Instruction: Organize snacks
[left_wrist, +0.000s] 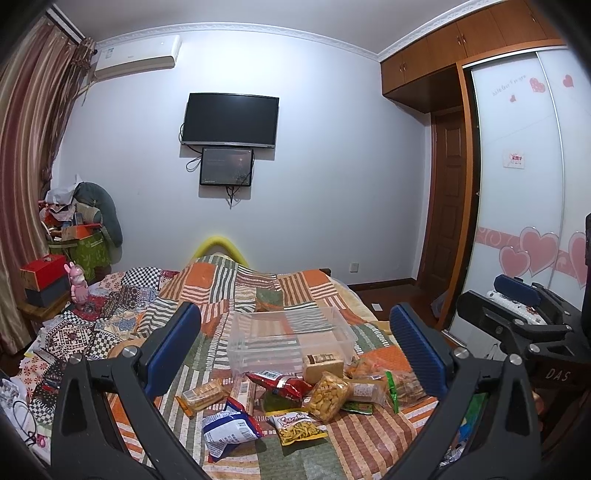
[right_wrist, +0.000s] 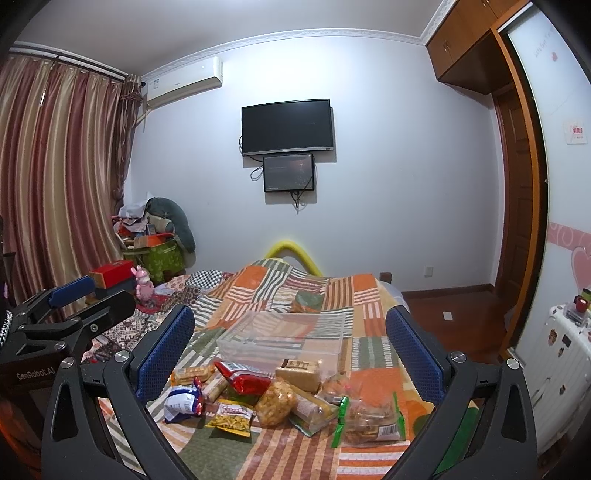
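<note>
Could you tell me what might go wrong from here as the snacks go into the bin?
The clear bin sits on a soft, rumpled quilt, so it could tip or slide when loaded. The snack packets overlap in a pile, so the cracker bag may drag neighbours along. The red packet is crinkly and could slip.

I see a bed (left_wrist: 303, 288) covered by a patchwork quilt (right_wrist: 280, 291) of orange, green and striped squares. On the quilt sits a clear plastic bin (left_wrist: 288, 334), empty. Just in front of it lies a loose heap of snack packets (left_wrist: 291, 402): a red bag (right_wrist: 243, 380), a blue-and-white bag (left_wrist: 229, 430), biscuits and crackers.
</note>
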